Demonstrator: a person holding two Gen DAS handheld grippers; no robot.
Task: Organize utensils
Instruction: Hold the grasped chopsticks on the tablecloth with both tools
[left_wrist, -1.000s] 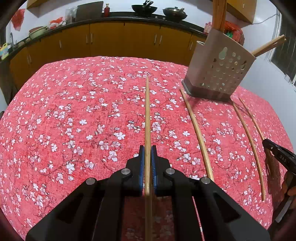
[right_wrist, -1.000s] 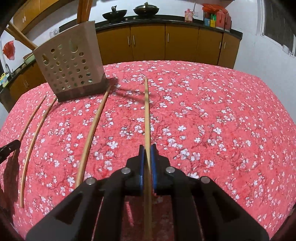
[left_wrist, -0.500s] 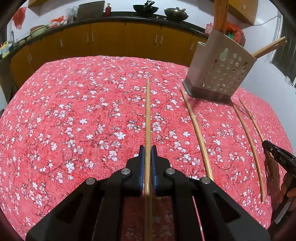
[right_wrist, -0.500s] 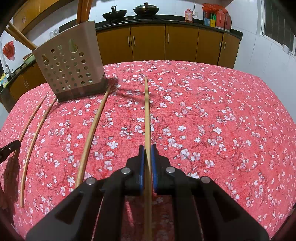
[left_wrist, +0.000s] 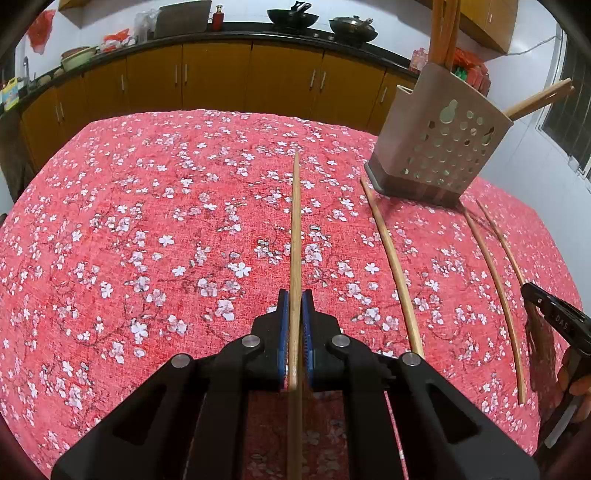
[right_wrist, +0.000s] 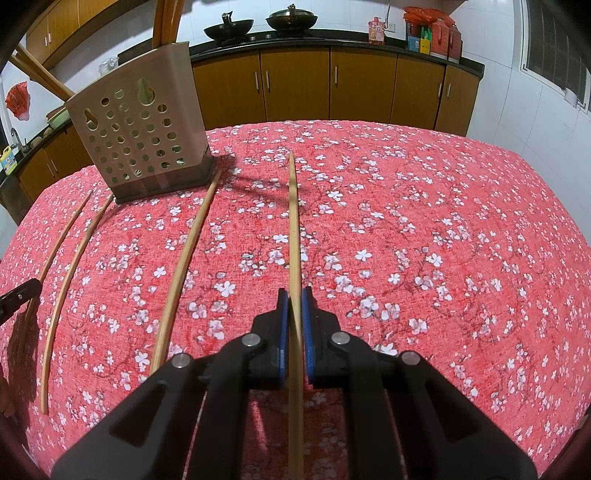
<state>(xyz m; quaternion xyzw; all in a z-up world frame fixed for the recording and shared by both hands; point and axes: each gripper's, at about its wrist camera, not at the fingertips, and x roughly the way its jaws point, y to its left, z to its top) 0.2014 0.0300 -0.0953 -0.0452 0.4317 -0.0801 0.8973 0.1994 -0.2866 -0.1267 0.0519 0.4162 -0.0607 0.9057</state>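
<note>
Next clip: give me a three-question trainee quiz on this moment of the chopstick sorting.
1. True or false: the left gripper is shut on a chopstick.
2. How many loose chopsticks lie on the tablecloth in the right wrist view, apart from the one that the right gripper holds?
3. The perforated holder is: A) lying on its side, B) standing with chopsticks in it, C) standing with nothing in it.

Key: 1 true; 2 three; 3 B.

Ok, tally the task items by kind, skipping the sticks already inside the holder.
Chopsticks lying loose: 2
Chopsticks gripped: 2
Utensil holder: 1
Total: 5
</note>
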